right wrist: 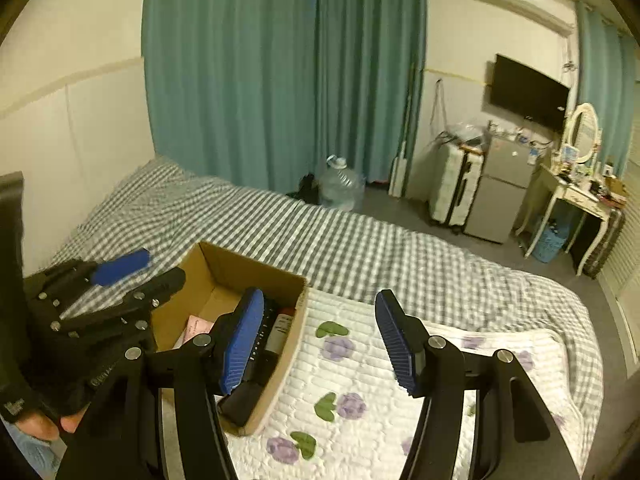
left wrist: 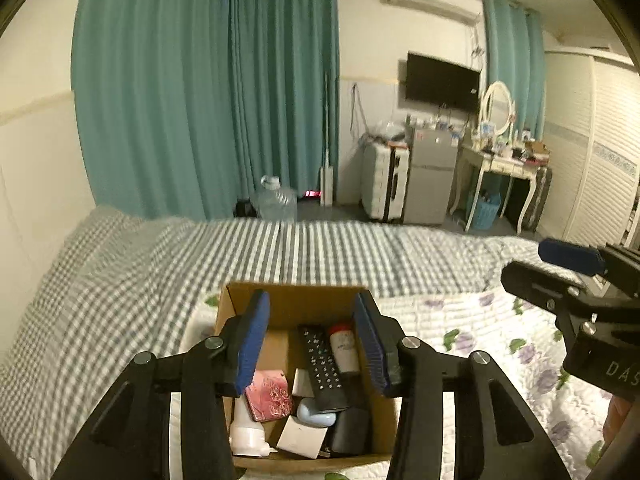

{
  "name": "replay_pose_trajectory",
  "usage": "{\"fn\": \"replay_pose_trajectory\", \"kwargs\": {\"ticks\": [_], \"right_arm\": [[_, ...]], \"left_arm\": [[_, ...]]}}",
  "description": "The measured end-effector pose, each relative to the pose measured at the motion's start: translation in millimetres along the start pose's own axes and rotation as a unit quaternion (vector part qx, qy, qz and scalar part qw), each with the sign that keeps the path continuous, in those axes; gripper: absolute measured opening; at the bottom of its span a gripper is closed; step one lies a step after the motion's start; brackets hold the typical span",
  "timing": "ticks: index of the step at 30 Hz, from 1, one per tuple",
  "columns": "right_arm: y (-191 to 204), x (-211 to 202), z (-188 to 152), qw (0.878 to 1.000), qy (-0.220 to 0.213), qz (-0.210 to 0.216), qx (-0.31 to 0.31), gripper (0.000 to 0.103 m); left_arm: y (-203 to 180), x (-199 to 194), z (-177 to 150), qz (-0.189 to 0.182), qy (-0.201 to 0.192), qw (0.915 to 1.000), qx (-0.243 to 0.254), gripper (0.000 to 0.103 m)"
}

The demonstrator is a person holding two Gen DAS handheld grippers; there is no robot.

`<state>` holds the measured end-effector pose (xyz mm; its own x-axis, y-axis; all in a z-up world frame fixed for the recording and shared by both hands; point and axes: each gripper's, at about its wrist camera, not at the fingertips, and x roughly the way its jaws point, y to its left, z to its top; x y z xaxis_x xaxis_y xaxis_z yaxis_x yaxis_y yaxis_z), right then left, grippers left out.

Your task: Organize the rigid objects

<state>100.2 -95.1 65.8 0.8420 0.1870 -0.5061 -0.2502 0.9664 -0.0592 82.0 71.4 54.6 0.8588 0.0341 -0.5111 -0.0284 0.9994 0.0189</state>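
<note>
Here we hold the left gripper above the cardboard box, its blue-padded fingers spread apart and grasping nothing. In the left wrist view the box sits at 6 o'clock on a white quilt printed with purple flowers, itself laid on the grey checked bedspread. Inside the box we see a black remote control lying lengthwise, a white bottle with a red cap just beside it at its 3 o'clock, a pink patterned packet at its 9 o'clock, a pale blue rounded case touching the remote's near end, a white bottle at the 7 o'clock corner, a white card box and a dark block. Our right gripper hangs over the quilt with the box at its 9 o'clock, its fingers likewise parted and empty. Across the room, teal curtains hang at 12 o'clock and a wall television at 2 o'clock.
</note>
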Motion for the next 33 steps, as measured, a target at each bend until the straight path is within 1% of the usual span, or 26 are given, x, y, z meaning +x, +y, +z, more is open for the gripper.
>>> {"fn": "replay_pose_trajectory", "kwargs": {"ticks": [2, 3, 4, 6, 7, 9, 11, 13, 14, 15, 16, 18, 19, 23, 25, 28, 30, 33], "right_arm": [[-2.3, -23.3, -3.6, 1.0, -0.014, -0.009, 0.007, 0.059], [-3.0, -30.8, -4.8, 1.0, -0.019, -0.012, 0.011, 0.062], [-4.7, -42.3, -7.8, 0.999, -0.027, -0.016, 0.016, 0.063], [-6.9, -57.7, -13.1, 0.999, -0.038, -0.022, 0.028, 0.064], [-9.5, -67.3, -17.0, 0.998, -0.043, -0.023, 0.036, 0.064], [-11.1, -80.2, -22.1, 0.997, -0.049, -0.032, 0.046, 0.065], [-10.9, -93.8, -27.6, 0.996, -0.061, -0.039, 0.05, 0.069], [-9.3, -106.2, -34.6, 0.995, -0.074, -0.046, 0.055, 0.077], [-8.1, -110.4, -37.1, 0.994, -0.08, -0.047, 0.056, 0.079], [-6.9, -115.4, -40.9, 0.993, -0.086, -0.049, 0.057, 0.084], [-5.2, -119.9, -45.4, 0.992, -0.093, -0.053, 0.061, 0.091], [-3.4, -125.3, -53.7, 0.991, -0.106, -0.057, 0.065, 0.1], [-2.3, -128.2, -59.9, 0.989, -0.116, -0.059, 0.07, 0.103], [2.9, -133.1, -76.4, 0.986, -0.137, -0.064, 0.075, 0.103], [6.6, -131.4, -85.1, 0.985, -0.141, -0.069, 0.075, 0.103], [12.1, -124.4, -98.8, 0.986, -0.133, -0.063, 0.074, 0.103], [16.6, -120.4, -109.6, 0.987, -0.133, -0.057, 0.073, 0.103], [22.9, -113.6, -122.4, 0.988, -0.131, -0.061, 0.064, 0.103]], "left_arm": [[-2.1, -17.1, 3.7, -0.005, -0.014, 0.9999, 0.001, 0.051], [-3.1, -23.7, 3.8, -0.003, -0.02, 0.9998, 0.001, 0.058], [-4.3, -31.6, 3.1, 0.0, -0.029, 0.9996, 0.001, 0.061], [-7.4, -46.4, 1.7, 0.005, -0.048, 0.9988, 0.002, 0.063], [-8.5, -52.2, 0.5, 0.005, -0.053, 0.9986, 0.001, 0.066], [-12.3, -62.3, -2.7, 0.002, -0.057, 0.9983, 0.007, 0.067], [-15.8, -71.6, -7.1, 0.006, -0.064, 0.9979, 0.011, 0.069], [-16.3, -77.6, -11.9, 0.006, -0.068, 0.9977, 0.006, 0.072], [-17.2, -80.1, -14.7, 0.008, -0.067, 0.9977, 0.003, 0.072], [-15.5, -82.0, -17.7, 0.011, -0.066, 0.9978, -0.002, 0.072], [-13.6, -83.9, -21.3, 0.016, -0.065, 0.9977, -0.009, 0.072], [-11.5, -86.8, -28.2, 0.023, -0.066, 0.9975, -0.012, 0.072], [-10.3, -88.0, -33.1, 0.029, -0.067, 0.9973, -0.011, 0.073], [-4.3, -93.7, -56.2, 0.053, -0.076, 0.9956, -0.017, 0.073], [-1.0, -96.5, -71.8, 0.043, -0.08, 0.9955, -0.026, 0.073], [2.0, -98.0, -90.4, 0.037, -0.089, 0.9949, -0.03, 0.073], [2.0, -97.6, -99.3, 0.038, -0.091, 0.9948, -0.024, 0.073], [0.8, -100.2, -106.0, 0.037, -0.095, 0.9945, -0.026, 0.073]]}}
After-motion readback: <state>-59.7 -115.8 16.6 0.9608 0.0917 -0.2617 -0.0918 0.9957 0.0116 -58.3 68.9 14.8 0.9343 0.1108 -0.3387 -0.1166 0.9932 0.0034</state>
